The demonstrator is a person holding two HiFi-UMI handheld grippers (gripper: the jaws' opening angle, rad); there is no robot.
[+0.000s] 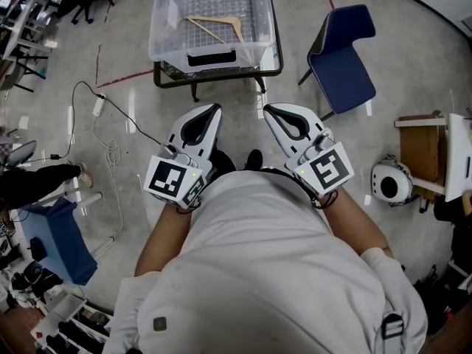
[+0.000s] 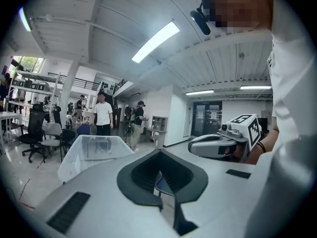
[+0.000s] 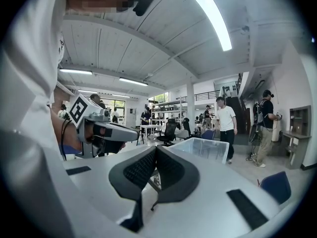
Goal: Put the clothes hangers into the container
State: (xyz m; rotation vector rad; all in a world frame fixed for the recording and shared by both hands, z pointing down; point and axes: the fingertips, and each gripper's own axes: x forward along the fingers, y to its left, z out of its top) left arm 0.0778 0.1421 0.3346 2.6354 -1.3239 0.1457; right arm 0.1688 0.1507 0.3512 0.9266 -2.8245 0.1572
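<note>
A clear plastic container (image 1: 159,47) stands on a small dark table ahead of me, with one wooden clothes hanger (image 1: 215,26) lying inside it. Both grippers are held close to the person's body and point toward the container. The left gripper (image 1: 214,108) is shut with nothing in it, and so is the right gripper (image 1: 268,109). In the left gripper view the left gripper (image 2: 159,150) has its tips together and the container (image 2: 90,153) lies ahead on the left. In the right gripper view the right gripper (image 3: 156,148) is shut and the container (image 3: 207,148) is ahead on the right.
A blue chair (image 1: 342,57) stands right of the table. A white cable (image 1: 110,153) trails over the floor at left. A white rounded device (image 1: 391,183) and a wooden stand (image 1: 420,147) sit at right. People (image 2: 103,114) stand beyond the container.
</note>
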